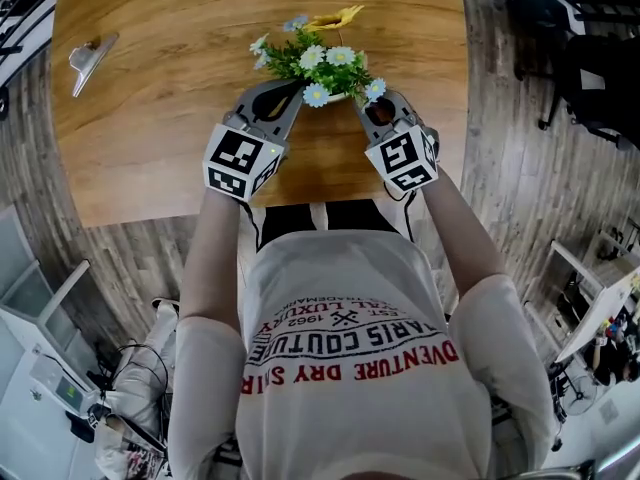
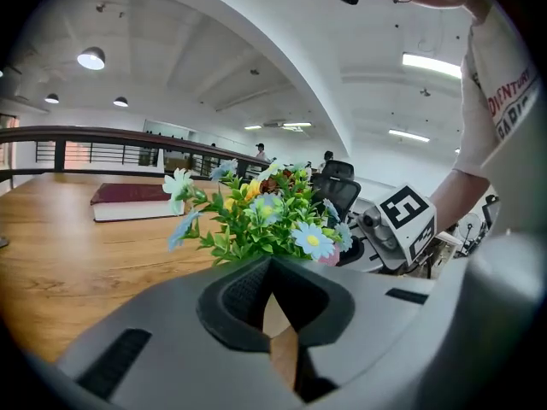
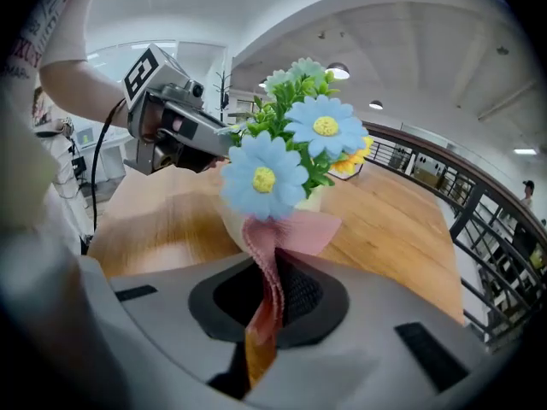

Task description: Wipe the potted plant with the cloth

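Jaws of the right gripper (image 3: 269, 280) pinch a pink ribbed cloth (image 3: 295, 233), its length running toward the upright potted plant (image 1: 320, 63) with blue daisies on the wooden table (image 1: 160, 118); those of the left gripper (image 2: 272, 293) are pressed together.

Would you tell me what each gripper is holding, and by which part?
The right gripper pinches the pink cloth by a bunched edge; the left gripper is shut and holds nothing.

The wooden table (image 1: 160, 138) bears a potted plant (image 1: 320, 63), a book (image 2: 137, 196) (closed) and a silvery object (image 1: 90, 58).

A dark red book (image 2: 137, 200) lies on the wooden table (image 2: 77, 254).
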`<state>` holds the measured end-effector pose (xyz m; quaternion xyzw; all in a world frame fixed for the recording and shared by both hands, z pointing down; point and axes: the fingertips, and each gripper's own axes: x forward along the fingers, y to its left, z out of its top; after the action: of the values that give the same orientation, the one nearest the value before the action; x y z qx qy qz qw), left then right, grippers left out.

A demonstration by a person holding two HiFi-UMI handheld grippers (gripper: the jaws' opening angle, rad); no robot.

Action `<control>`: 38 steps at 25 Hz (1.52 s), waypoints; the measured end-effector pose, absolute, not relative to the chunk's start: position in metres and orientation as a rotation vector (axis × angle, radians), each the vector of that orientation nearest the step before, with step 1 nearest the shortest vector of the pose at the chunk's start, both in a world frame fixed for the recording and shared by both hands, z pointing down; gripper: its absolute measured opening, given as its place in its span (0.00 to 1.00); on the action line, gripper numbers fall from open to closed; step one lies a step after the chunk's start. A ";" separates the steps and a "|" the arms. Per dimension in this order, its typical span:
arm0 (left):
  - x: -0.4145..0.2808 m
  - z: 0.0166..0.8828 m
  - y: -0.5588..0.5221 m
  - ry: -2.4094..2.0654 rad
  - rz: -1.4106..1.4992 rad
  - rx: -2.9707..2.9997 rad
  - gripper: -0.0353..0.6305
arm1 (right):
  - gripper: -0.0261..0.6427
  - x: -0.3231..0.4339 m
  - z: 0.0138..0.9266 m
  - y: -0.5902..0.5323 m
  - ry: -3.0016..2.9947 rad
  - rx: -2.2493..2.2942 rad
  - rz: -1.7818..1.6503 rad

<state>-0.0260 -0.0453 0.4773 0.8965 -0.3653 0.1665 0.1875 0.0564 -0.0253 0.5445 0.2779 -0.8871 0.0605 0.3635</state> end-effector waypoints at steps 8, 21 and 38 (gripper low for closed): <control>-0.023 0.475 -0.043 -0.838 0.484 2.593 0.08 | 0.09 0.040 0.548 -0.006 -2.251 0.778 0.309; -0.019 0.476 -0.040 -0.566 0.498 2.734 0.08 | 0.09 -0.023 0.536 0.007 -2.293 0.861 0.533; -0.018 0.475 -0.041 -0.528 0.395 2.654 0.08 | 0.09 -0.039 0.522 0.007 -2.359 0.945 0.757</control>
<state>-0.0181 -0.0408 0.4746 0.9504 -0.1893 0.1416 0.2020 -0.0394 0.0071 0.5216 0.3456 -0.8631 0.2770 0.2427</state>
